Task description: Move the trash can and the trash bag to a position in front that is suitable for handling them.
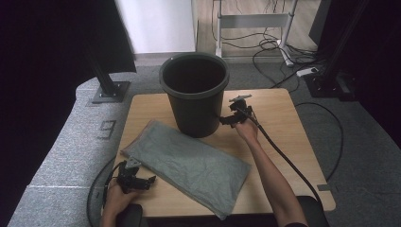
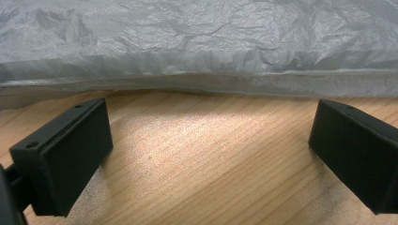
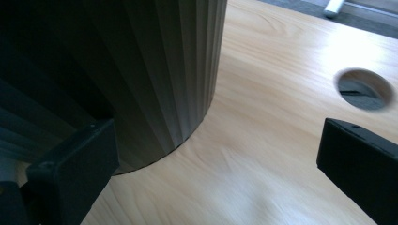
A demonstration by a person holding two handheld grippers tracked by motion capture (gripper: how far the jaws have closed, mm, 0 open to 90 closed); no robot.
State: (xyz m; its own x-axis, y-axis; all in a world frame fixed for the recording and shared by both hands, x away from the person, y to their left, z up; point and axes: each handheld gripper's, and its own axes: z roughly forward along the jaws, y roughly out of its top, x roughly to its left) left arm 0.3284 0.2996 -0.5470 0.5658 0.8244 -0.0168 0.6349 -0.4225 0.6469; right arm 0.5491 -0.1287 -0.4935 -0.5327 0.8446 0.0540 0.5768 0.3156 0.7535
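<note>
**Both grippers wide open, one at the bag, one at the bin**

I take the dark bin (image 1: 194,92) as my landmark: it stands upright on the wooden table (image 1: 279,118), toward the far middle of the top, its mouth open and dark inside. A folded grey plastic bag (image 1: 189,165) lies flat in front of the bin, running diagonally from the near left toward the near right, its far edge close to the bin's base.

My left gripper (image 1: 137,182) rests on the table at the bag's near-left corner, well apart from the bin. In the left gripper view its jaws are spread wide with only bare wood between them, and the crinkled bag (image 2: 197,42) edge lies just ahead, untouched.

My right gripper (image 1: 231,118) sits just right of the bin, near its base. In the right gripper view the jaws stand far apart and hold nothing; the ribbed bin (image 3: 141,70) wall rises beside one jaw, and a round cable hole (image 3: 363,89) shows in the table beyond.

I can read no label or writing on the bin or bag.
</note>
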